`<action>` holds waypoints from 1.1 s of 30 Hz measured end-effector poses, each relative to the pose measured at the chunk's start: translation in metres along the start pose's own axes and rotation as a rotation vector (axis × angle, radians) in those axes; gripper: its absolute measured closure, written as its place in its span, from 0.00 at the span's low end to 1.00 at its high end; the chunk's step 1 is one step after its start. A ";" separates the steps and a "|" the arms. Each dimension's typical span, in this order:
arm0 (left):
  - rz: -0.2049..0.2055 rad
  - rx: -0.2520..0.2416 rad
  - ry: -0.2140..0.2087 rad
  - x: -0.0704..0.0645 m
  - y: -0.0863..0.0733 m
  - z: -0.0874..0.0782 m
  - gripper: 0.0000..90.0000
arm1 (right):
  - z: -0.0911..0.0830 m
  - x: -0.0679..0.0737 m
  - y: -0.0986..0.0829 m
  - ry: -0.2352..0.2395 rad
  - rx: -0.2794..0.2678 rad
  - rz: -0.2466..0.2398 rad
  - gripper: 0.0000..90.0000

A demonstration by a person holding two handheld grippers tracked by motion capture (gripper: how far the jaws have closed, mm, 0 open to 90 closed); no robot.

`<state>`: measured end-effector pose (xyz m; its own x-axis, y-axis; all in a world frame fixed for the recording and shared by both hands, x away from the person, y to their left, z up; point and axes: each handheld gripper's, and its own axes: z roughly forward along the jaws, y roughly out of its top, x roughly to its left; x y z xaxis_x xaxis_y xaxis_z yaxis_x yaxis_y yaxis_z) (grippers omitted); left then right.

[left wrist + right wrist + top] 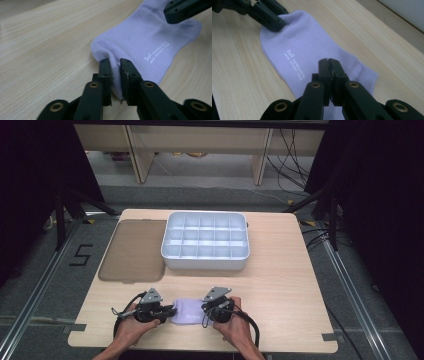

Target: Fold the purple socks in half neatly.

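Lavender sock point(187, 312): lay flat on the near edge of the wooden counter point(280, 285), between the two grippers. White print on its upper face: a small butterfly-like emblem, then two lines of capitals, the first reading "TECHNOLOGICAL", the second apparently "WION WITHOUT FEAR"; the first word of that line was too small to be sure of.

Left gripper point(115, 65): at the sock's left end, jaws drawn nearly together and pinching a raised fold of the fabric.

Right gripper point(329, 65): at the sock's right end, jaws pressed together over the fabric there; whether cloth sat between them could not be told. Each gripper was held in one of the person's hands, cable trailing toward the near edge.

White compartment tray point(205, 262): farther back, centre of counter, a grid of small cells, well apart from the sock.

Brown translucent lid point(132, 251): flat, just left of the tray.

Floor marking "5" point(81, 255): black tape, left of the counter.
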<state>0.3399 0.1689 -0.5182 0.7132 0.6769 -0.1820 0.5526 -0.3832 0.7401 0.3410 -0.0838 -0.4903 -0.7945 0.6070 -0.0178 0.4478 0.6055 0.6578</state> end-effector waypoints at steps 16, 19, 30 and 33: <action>0.033 -0.078 -0.051 -0.007 0.011 -0.020 0.94 | 0.018 0.014 0.003 0.074 0.051 -0.042 1.00; 0.026 -0.082 -0.059 -0.010 0.012 -0.024 0.94 | 0.022 0.020 0.007 0.087 0.048 -0.059 1.00; 0.014 -0.129 -0.086 -0.007 0.018 -0.041 0.94 | 0.036 0.031 0.020 0.125 0.033 -0.069 1.00; -0.006 -0.139 -0.097 -0.004 0.019 -0.042 0.94 | 0.040 0.032 0.024 0.143 0.026 -0.063 1.00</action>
<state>0.3289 0.1851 -0.4766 0.7520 0.6126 -0.2435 0.4969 -0.2839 0.8201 0.3424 -0.0291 -0.5052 -0.8711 0.4886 0.0501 0.4038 0.6543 0.6394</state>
